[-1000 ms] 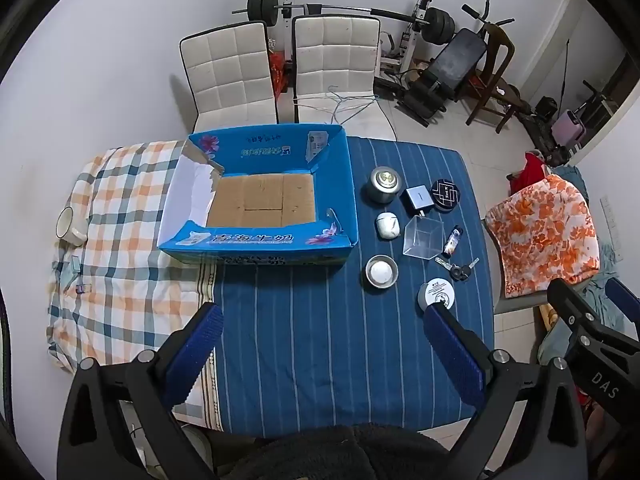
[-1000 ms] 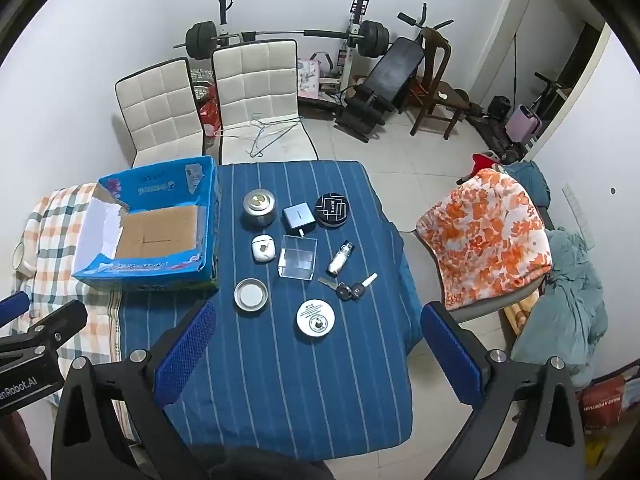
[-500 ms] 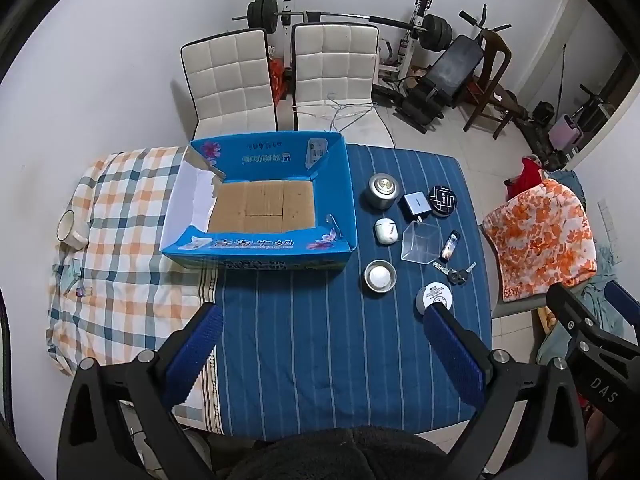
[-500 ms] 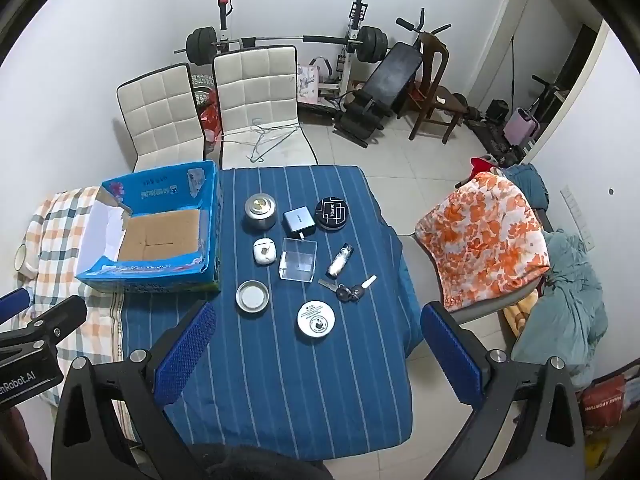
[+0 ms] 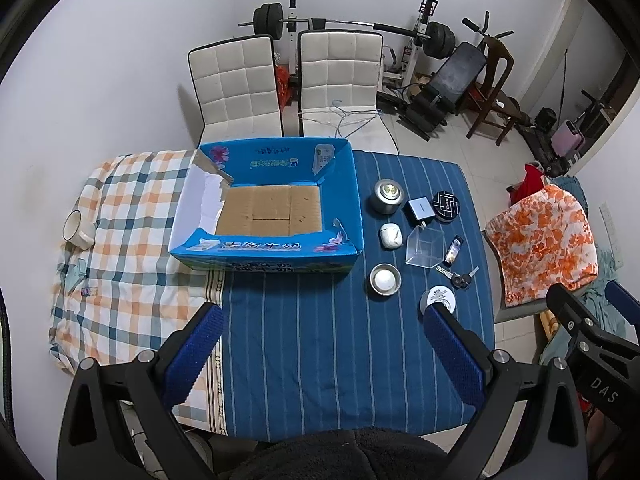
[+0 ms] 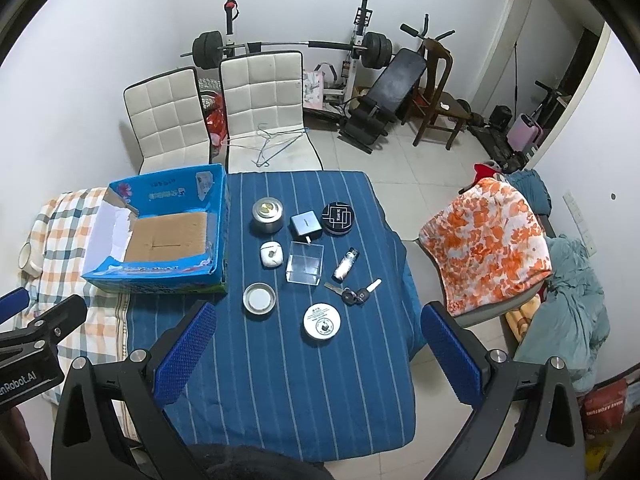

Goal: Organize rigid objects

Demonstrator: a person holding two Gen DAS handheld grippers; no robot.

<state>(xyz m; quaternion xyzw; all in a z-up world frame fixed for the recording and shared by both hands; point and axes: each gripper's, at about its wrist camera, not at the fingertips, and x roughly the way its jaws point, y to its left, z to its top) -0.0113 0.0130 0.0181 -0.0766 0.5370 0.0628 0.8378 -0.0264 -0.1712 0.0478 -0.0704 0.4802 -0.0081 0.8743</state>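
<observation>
An empty blue cardboard box (image 5: 340, 200) (image 6: 218, 216) stands on the table's left half. To its right lie small items: a silver tin (image 6: 267, 216), a grey charger (image 6: 306, 225), a black round case (image 6: 338, 217), a white earbud case (image 6: 271, 254), a clear cube (image 6: 305, 262), a small vial (image 6: 346, 264), keys (image 6: 354, 293), a metal lid (image 6: 259, 298) and a white round tin (image 6: 321, 323). My left gripper (image 5: 322, 322) and right gripper (image 6: 318, 324) both hover open, high above the table's near edge, holding nothing.
The blue striped cloth (image 5: 320, 360) covers the table beside a checked cloth (image 5: 120, 240) with a white mug (image 5: 76, 230). Two white chairs (image 5: 280, 80) stand behind. A chair with orange floral cover (image 6: 484, 240) sits right. Gym gear (image 6: 380, 80) fills the back.
Both grippers have risen and pulled back a little, so the table and items look slightly smaller and lower. Nothing on the table has moved.
</observation>
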